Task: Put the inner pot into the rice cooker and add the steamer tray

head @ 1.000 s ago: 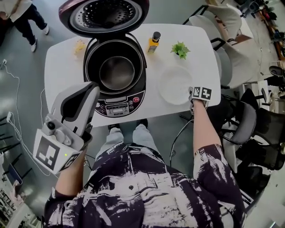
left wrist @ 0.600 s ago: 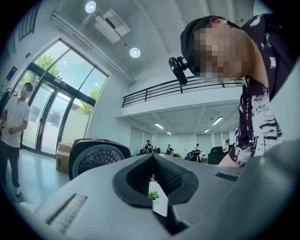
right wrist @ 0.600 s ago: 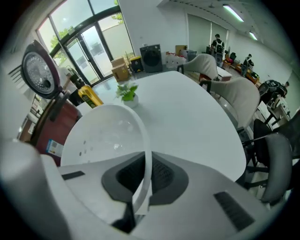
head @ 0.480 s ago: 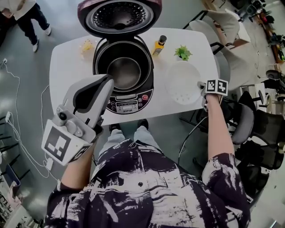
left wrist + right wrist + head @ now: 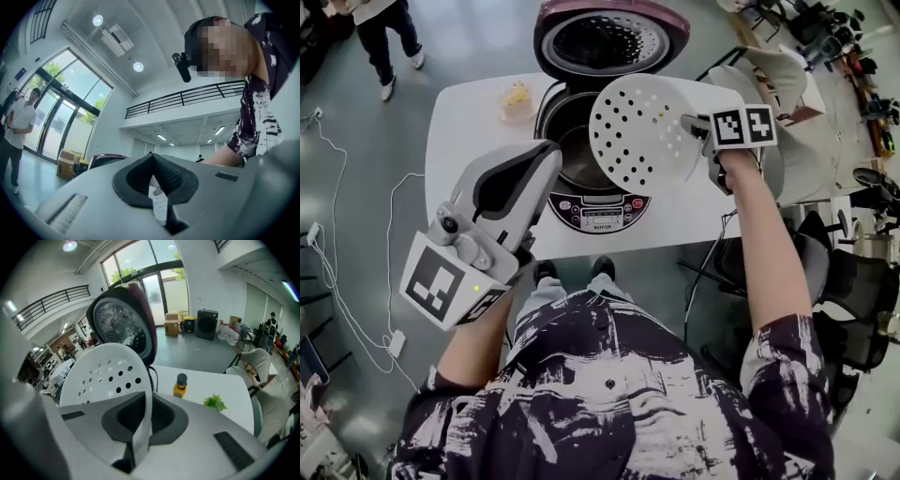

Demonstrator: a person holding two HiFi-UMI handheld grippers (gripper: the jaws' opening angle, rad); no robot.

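Thin perforated steamer tray (image 5: 642, 131), probably light and stiff, perhaps a little slippery; best taken at the rim. Pinched there at its right edge by the right gripper (image 5: 692, 127), with the jaws closed on the rim. Held in the air, tilted, over the right part of the open rice cooker (image 5: 598, 208), with the inner pot (image 5: 567, 155) already inside. Left gripper (image 5: 542, 161) near and left, jaws together on nothing. One second earlier, lying flat on the table (image 5: 473, 122), right of the cooker; now lifted and carried left.
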